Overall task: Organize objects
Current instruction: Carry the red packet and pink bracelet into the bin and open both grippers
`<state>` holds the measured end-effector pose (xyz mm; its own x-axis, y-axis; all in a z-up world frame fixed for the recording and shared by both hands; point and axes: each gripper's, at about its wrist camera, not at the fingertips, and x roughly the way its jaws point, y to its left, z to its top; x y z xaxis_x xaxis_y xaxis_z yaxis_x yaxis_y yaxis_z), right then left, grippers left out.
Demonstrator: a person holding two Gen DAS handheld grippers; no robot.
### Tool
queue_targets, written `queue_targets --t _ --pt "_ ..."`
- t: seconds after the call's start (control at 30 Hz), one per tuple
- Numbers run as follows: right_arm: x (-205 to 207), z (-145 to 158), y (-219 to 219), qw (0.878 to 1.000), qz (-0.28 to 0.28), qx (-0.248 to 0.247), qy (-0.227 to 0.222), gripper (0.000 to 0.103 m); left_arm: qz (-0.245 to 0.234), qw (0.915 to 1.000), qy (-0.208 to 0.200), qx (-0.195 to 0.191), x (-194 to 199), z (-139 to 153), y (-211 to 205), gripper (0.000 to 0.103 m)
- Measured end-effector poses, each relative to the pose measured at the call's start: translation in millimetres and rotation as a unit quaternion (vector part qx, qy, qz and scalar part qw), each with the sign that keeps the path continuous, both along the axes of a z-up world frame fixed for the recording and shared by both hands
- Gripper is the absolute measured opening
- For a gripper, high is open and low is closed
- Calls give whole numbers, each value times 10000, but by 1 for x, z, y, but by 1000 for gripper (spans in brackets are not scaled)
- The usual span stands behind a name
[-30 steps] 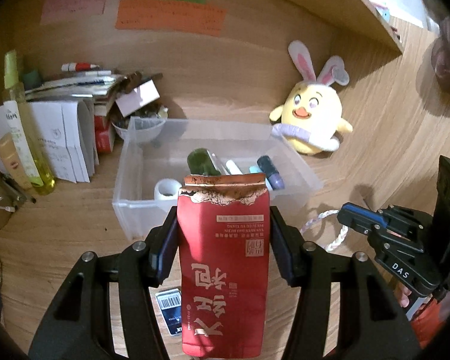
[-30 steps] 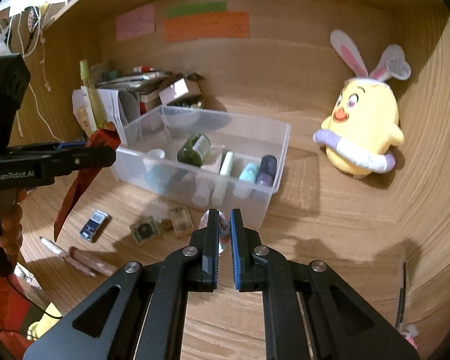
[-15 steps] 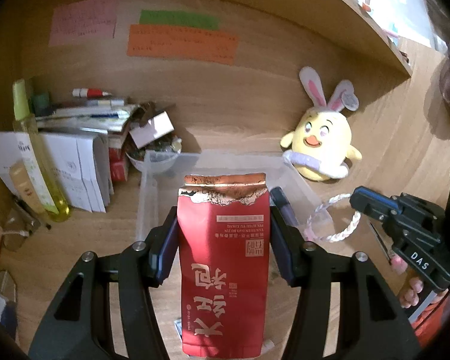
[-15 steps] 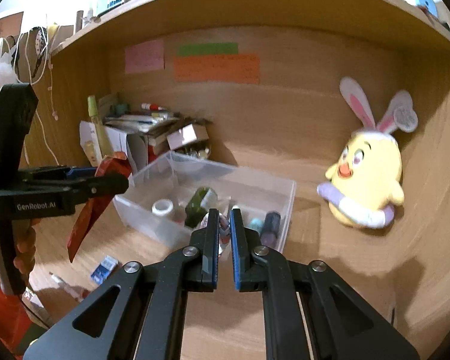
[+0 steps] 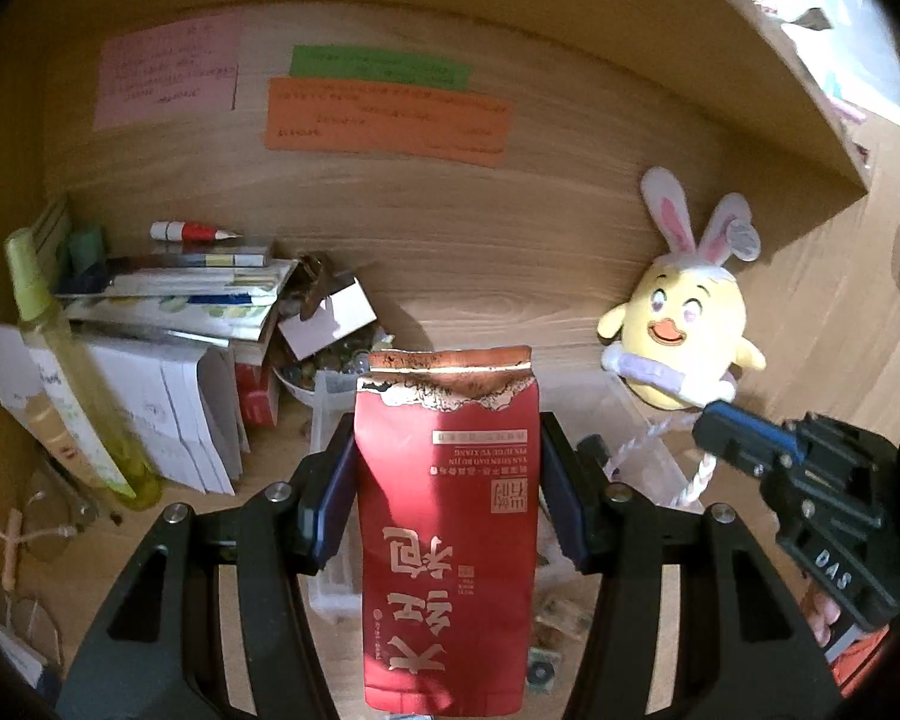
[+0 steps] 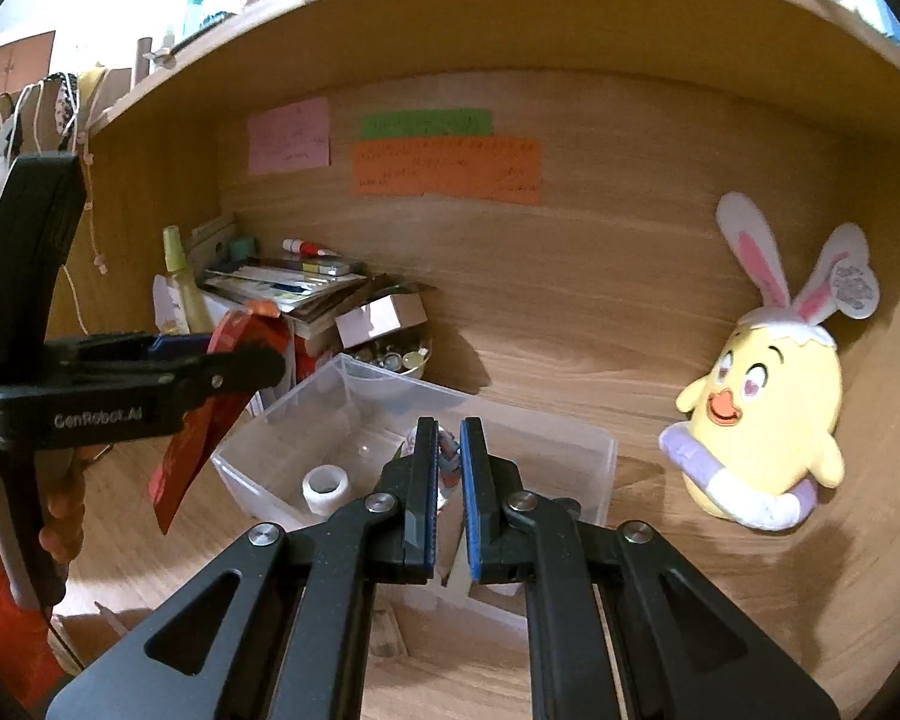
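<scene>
The left tongs [image 5: 447, 504] squeeze a red bag [image 5: 447, 534] by its two sides and hold it up in the air, above the near end of the clear bin [image 6: 594, 450]. The right tongs [image 6: 448, 498] are almost closed, with a thin gap, and pinch a white rope [image 5: 699, 480] that hangs over the bin. In the bin lies a white tape roll [image 6: 324, 483]. Behind the bin is a bowl [image 6: 390, 357] and a pile of books [image 5: 174, 294]. A yellow chick toy [image 6: 762, 414] sits on the surface to the right.
</scene>
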<state>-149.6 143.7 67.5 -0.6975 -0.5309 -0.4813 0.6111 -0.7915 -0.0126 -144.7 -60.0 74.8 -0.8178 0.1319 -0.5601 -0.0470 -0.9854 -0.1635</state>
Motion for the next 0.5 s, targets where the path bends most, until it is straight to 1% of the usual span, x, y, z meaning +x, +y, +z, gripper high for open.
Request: queue_targets --t 0.07,0.2,0.5 --pt "-5 -4 -5 10000 30 51 -50 6 55 9999 -81 -56 -11 -3 -1 56" --pt "-15 -14 -13 9998 77 146 -137 6 59 9996 -271 -25 -29 -12 -2 56" --pt "-44 -42 -18 9981 62 284 -542 7 56 9972 -733 -95 -68 -41 1 56"
